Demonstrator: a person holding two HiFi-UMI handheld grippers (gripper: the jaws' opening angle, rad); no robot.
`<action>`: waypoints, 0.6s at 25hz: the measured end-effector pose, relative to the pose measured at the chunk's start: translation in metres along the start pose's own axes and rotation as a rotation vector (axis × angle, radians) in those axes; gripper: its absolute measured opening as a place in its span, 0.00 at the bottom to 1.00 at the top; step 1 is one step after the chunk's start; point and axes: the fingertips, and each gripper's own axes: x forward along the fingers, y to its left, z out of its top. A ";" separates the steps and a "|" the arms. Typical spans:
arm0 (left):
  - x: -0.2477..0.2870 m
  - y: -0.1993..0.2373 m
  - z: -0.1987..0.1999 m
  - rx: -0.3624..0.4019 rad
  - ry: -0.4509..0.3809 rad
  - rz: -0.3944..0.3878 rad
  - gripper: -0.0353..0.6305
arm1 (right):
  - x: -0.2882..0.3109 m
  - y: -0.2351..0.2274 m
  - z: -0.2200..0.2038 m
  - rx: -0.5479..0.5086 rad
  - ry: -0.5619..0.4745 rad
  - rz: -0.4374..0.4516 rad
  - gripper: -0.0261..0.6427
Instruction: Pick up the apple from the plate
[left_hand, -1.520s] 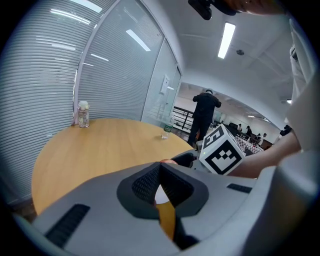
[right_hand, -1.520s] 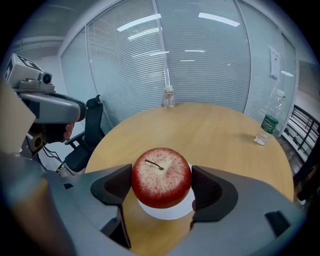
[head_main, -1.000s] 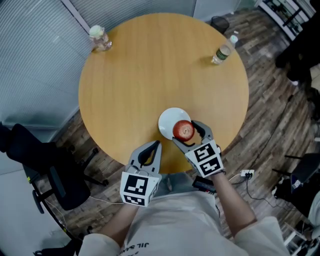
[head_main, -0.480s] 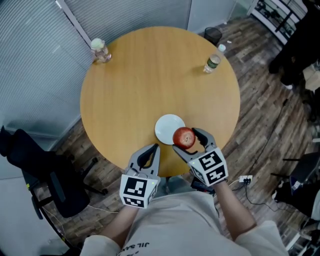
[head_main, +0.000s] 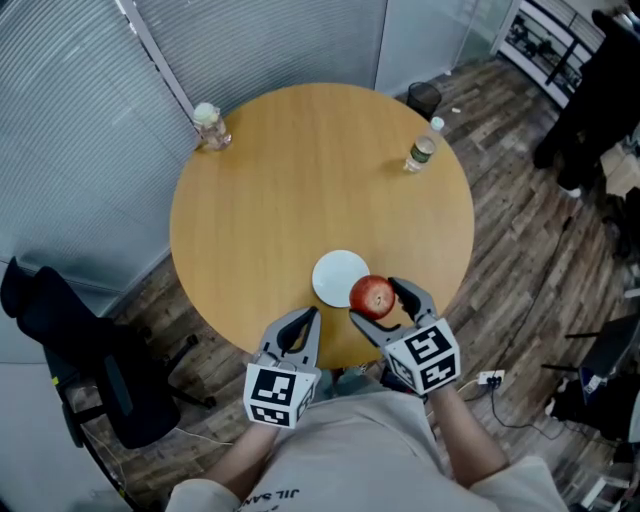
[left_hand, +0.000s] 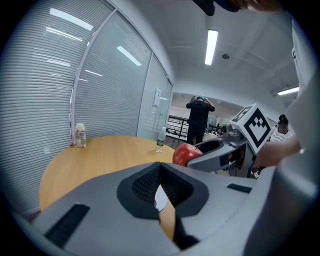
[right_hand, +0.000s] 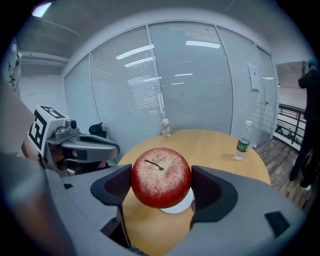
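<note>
Left claw (head_main: 311, 317): nearest the person's body, hanging over the near rim of the counter; its two grey jaws are pressed together with nothing between them, as the left gripper view (left_hand: 160, 175) shows.
Right claw (head_main: 373, 300): just right of the left one, over the near-right rim; its jaws are parted to the fruit's width and clamp it from both sides (right_hand: 161, 187).
Red speckled apple (head_main: 372, 295): gripped between the right claw's dark ribbed pads, stem up (right_hand: 161, 176), raised clear of the plate and hanging over its near-right edge.
Round white plate (head_main: 336, 275): flat on the counter near the near edge, bare on top; in the right gripper view part of it shows below the apple (right_hand: 179, 205).
Round light-wood counter (head_main: 300, 180): it carries the plate and two things at the far side.
Clear plastic bottle with green label (head_main: 421, 150): upright near the far-right rim, well apart from the plate.
Small clear jar with pale lid (head_main: 210, 127): upright at the far-left rim, beside the slatted glass wall.
Black office chair (head_main: 90, 370): on the wooden floor, left of the counter.
Person in dark clothes (left_hand: 199, 120): standing in the distance beyond the counter.
</note>
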 end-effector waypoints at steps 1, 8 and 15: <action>-0.001 0.000 -0.001 -0.001 0.000 0.000 0.06 | -0.002 0.001 0.002 0.001 -0.006 -0.001 0.60; -0.004 -0.002 0.013 -0.003 -0.028 -0.005 0.06 | -0.016 0.007 0.011 0.036 -0.035 0.005 0.60; -0.006 -0.004 0.021 0.009 -0.048 -0.010 0.06 | -0.021 0.011 0.018 0.042 -0.070 0.000 0.60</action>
